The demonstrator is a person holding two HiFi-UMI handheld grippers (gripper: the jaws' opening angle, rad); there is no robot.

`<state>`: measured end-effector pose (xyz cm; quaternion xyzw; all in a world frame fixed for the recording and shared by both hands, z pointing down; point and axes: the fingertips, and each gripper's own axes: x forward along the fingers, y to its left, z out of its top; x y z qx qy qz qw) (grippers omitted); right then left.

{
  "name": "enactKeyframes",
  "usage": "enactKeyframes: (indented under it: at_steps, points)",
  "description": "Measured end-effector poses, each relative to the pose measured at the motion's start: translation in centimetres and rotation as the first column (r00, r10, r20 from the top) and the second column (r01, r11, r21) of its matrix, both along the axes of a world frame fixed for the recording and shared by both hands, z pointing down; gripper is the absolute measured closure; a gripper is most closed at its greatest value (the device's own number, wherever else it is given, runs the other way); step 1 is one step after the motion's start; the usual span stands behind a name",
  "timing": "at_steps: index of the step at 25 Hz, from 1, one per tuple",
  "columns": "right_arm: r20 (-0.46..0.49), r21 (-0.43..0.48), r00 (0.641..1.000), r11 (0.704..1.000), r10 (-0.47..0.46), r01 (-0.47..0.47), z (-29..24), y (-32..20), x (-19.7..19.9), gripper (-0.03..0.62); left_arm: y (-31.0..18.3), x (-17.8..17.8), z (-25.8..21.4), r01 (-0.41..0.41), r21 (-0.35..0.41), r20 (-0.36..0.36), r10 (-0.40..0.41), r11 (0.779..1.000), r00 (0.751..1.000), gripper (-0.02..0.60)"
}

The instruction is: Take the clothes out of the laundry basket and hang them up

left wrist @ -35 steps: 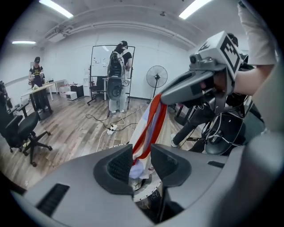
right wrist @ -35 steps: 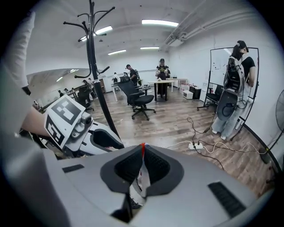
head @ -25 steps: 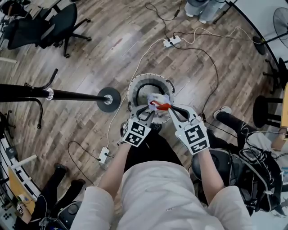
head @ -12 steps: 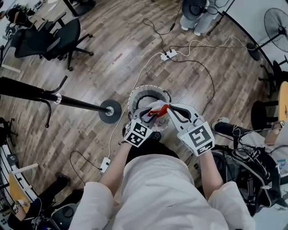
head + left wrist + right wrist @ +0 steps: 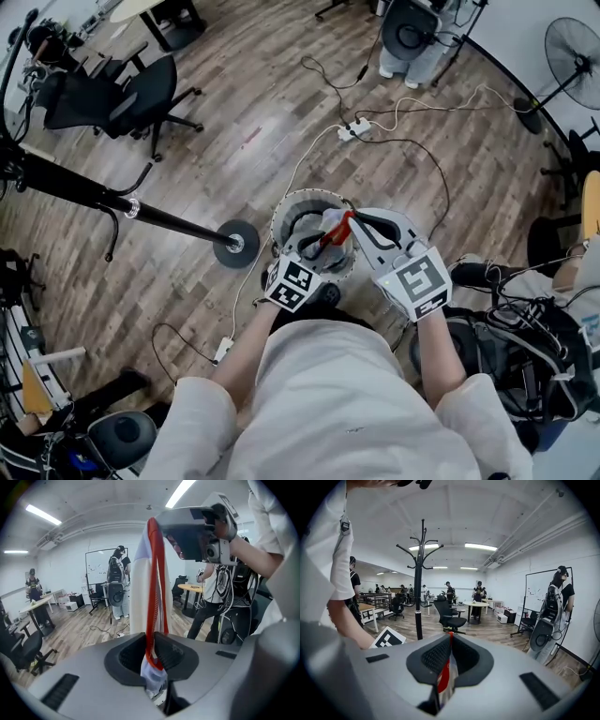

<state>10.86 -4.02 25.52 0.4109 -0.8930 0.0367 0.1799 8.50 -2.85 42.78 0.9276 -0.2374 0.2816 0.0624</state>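
Head view: both grippers are held together directly above the round white laundry basket (image 5: 281, 211), which stands on the wooden floor (image 5: 234, 112) just in front of the person. A white garment with red trim (image 5: 335, 225) spans between the two grippers, lifted clear above the basket's opening.

Left gripper (image 5: 152, 651): jaws have just been closing and now stand narrow, pinching the lower part of the garment. The red trim and white cloth pass straight down between the pads, and a fold of cloth bunches below them. In the left gripper view the garment hangs as a taut vertical strip from the right gripper above.

Right gripper (image 5: 450, 651): jaws nearly together, clamped on a thin edge of red and white cloth.

Surroundings: a black coat stand (image 5: 84, 192) stands to the person's left, its round base near the basket. A white power strip (image 5: 354, 129) lies on the floor beyond the basket.
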Motion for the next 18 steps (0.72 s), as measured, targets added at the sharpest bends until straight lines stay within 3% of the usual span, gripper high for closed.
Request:
enactKeyframes:
  at_steps: [11, 18]
  points:
    - [0.049, 0.086, 0.999, 0.996, -0.007, 0.003, -4.6, -2.5, 0.6, 0.577, -2.5, -3.7, -6.4, 0.128, 0.102, -0.019, -0.127, 0.986, 0.992, 0.546]
    - [0.054, 0.15, 0.998, 0.989, -0.026, 0.018, -6.0, -1.6, -3.1, 0.577, -2.4, -10.4, -10.3, 0.282, 0.176, -0.133, -0.261, 0.943, 0.956, 0.549]
